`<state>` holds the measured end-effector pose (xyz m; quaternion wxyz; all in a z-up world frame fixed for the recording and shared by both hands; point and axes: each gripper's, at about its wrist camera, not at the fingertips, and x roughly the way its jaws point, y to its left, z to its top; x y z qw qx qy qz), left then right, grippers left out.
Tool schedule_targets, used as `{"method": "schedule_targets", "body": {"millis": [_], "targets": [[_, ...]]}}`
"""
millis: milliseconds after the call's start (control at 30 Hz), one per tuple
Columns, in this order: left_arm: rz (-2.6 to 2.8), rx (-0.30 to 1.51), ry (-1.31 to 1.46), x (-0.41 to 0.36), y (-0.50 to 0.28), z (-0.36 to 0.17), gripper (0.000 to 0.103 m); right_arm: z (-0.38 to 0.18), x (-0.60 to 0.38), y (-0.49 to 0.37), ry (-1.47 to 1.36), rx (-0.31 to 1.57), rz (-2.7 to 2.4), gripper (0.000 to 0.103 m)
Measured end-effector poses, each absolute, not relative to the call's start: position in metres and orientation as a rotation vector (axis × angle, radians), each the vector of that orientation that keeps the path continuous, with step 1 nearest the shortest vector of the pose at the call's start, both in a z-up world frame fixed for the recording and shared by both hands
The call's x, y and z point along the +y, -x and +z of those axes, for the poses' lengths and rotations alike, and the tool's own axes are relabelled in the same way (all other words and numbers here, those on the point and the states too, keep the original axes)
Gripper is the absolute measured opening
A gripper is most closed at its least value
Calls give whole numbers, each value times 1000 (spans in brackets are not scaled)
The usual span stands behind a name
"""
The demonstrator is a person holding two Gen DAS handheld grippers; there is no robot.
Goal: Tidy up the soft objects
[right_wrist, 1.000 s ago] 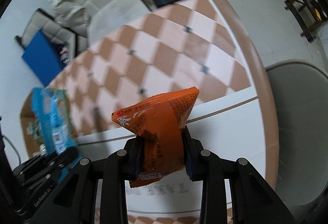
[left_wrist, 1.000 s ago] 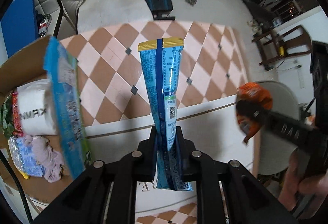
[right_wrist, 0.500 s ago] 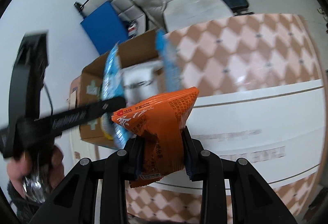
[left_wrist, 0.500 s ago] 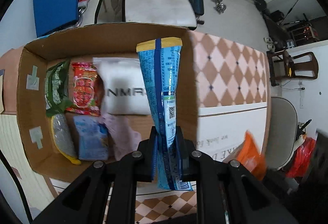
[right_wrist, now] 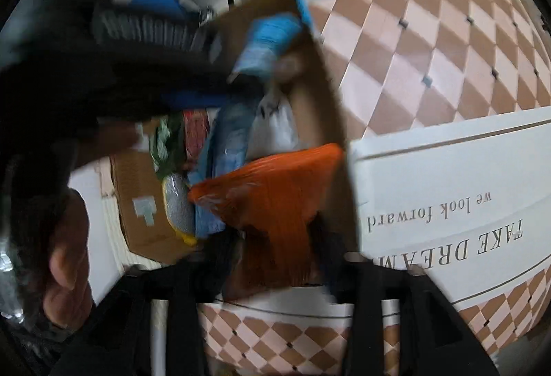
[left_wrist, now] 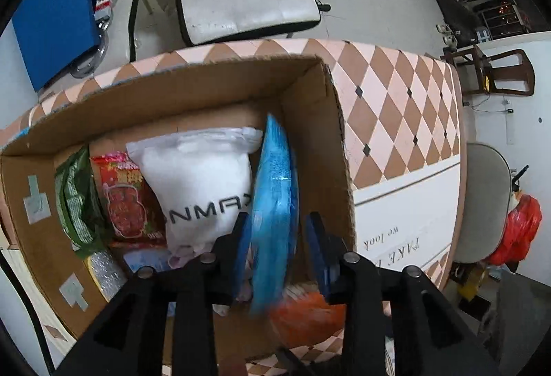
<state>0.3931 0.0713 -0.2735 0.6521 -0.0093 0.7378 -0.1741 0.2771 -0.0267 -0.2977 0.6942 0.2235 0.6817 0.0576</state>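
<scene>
Your left gripper (left_wrist: pixel 277 248) has let go. Half a second ago its two fingers were squeezed on the blue packet (left_wrist: pixel 273 200); now they stand wide apart with gaps on both sides of it. The blue packet is blurry and stands on its edge inside the cardboard box (left_wrist: pixel 320 135), by the box's right wall, just beside the white bag (left_wrist: pixel 203 183). So I think that packet is put away, or is dropping the last little way.

Your right gripper (right_wrist: pixel 280 248) has moved too. A second ago it was out over the white part of the tablecloth (left_wrist: pixel 396 93), away from the box. Now the orange packet (right_wrist: pixel 275 204) sits over the near right corner of the box. The fingers look spread a bit wider than before, with a small gap on the right side, but the picture is too blurry, so I cannot tell if they are holding it. I think the orange packet goes in next.

Also in the box, left of the white bag, are a red packet (left_wrist: pixel 127 200) and a green packet (left_wrist: pixel 74 200). Near the box's front wall is a clear bag with a yellow end (left_wrist: pixel 103 272).

The white bag shows upside-down letters that look like "NMAX". On the tablecloth, right of the box, you can read "we look forward" and "TAKE DREAM". The words on the packets are too blurry to read.
</scene>
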Motion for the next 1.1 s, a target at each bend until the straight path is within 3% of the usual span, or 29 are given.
{"method": "schedule_targets", "body": {"millis": [33, 200, 333, 467, 733, 800, 1100], "targets": [[-398, 1671, 28, 73, -394, -273, 36, -296, -27, -277, -491, 1518, 115, 82], [-387, 1632, 6, 81, -396, -260, 45, -293, -29, -280, -465, 1514, 80, 83], [-367, 1590, 27, 95, -392, -246, 49, -286, -29, -281, -424, 1500, 61, 96], [-318, 1503, -16, 107, -373, -229, 56, -277, -27, -277, -345, 1487, 37, 103], [-172, 1354, -121, 144, -299, -207, 65, -254, -16, -260, -213, 1430, -5, 103], [-142, 1338, -125, 153, -284, -205, 91, -249, -13, -254, -188, 1414, -9, 103], [-21, 1251, -79, 188, -242, -188, 93, -239, 4, -228, -101, 1370, -51, 103]]}}
